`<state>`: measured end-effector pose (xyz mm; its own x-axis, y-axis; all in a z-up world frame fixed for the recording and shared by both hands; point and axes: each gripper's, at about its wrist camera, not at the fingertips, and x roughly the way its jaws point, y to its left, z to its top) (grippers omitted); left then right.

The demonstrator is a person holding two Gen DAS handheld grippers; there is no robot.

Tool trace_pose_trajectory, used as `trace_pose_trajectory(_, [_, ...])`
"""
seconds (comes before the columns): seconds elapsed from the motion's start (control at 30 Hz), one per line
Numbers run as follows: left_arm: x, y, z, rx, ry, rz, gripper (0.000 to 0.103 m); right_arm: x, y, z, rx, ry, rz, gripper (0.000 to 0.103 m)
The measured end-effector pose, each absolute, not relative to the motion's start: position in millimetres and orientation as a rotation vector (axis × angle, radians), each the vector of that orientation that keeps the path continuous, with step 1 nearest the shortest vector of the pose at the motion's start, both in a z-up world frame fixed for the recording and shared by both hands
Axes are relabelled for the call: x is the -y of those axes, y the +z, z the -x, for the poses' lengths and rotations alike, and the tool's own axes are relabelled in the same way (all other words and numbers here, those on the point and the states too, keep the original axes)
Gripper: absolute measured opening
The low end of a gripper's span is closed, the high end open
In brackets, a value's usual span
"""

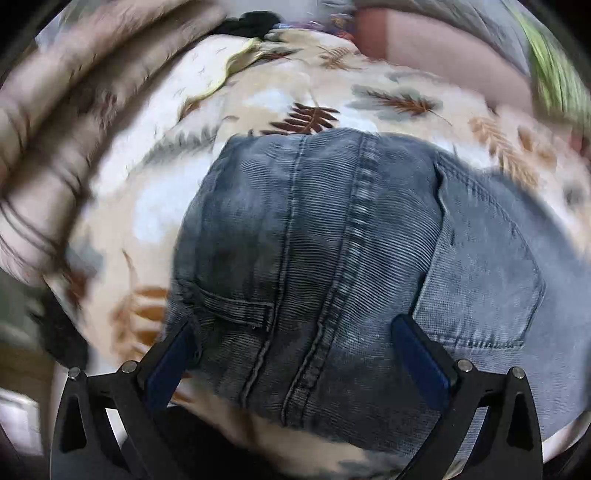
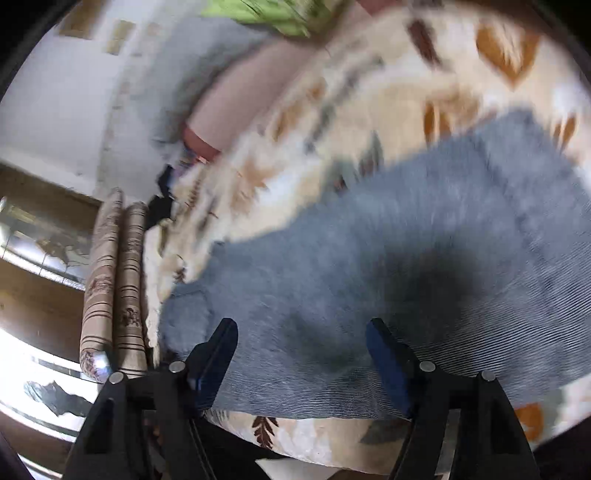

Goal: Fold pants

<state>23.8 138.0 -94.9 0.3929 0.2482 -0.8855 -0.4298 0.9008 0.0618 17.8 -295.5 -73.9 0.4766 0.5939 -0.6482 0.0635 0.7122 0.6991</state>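
Note:
Grey-blue corduroy pants (image 1: 314, 221) lie folded on a leaf-print blanket (image 1: 277, 92), with a back pocket and thick seams showing. My left gripper (image 1: 295, 325) hovers over the near part of the pants, jaws wide apart, with fabric below them but nothing pinched. In the blurred right wrist view the same pants (image 2: 369, 258) spread across the blanket (image 2: 332, 110). My right gripper (image 2: 301, 325) stands open just above them, close to their near edge, with nothing between its blue pads.
A pink pillow (image 1: 424, 48) and a green cloth (image 2: 280, 14) lie at the far side of the bed. Striped beige fabric (image 2: 110, 277) hangs or lies along the bed's left edge. A small black item (image 1: 255, 22) sits beyond the blanket.

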Motion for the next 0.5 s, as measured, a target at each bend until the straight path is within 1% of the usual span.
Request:
trace_pose_trajectory(0.07, [-143, -90, -23, -1.103, 0.450, 0.224, 0.103, 313, -68, -4, -0.997, 0.363, -0.805, 0.075])
trace_pose_trajectory(0.17, [-139, -79, -22, -1.094, 0.464, 0.186, 0.103, 349, -74, 9, -0.943, 0.292, -0.873, 0.076])
trace_pose_trajectory(0.2, [-137, -74, -20, -1.077, 0.460, 0.185, 0.103, 360, -82, 10, -0.951, 0.235, -0.874, 0.078])
trace_pose_trajectory(0.23, [-137, -69, -18, -1.064, 0.454, 0.188, 0.103, 376, -100, 11, -1.011, 0.119, -0.881, 0.075])
trace_pose_trajectory(0.27, [-134, -63, -16, -1.047, 0.447, 0.187, 0.103, 385, -113, 12, -1.043, 0.091, -0.924, 0.075])
trace_pose_trajectory(0.3, [-131, -58, -15, -1.037, 0.443, 0.179, 0.103, 393, -117, 14, -1.016, 0.125, -0.989, 0.075])
trace_pose_trajectory(0.33, [-128, -53, -13, -1.024, 0.440, 0.164, 0.103, 397, -112, 18, -1.000, 0.128, -1.004, 0.075])
trace_pose_trajectory(0.43, [-117, -46, -11, -1.000, 0.434, 0.129, 0.103, 396, -84, 23, -0.942, 0.130, -0.904, 0.076])
trace_pose_trajectory(0.5, [-114, -45, -13, -0.994, 0.429, 0.117, 0.103, 394, -77, 24, -0.920, 0.155, -0.869, 0.079])
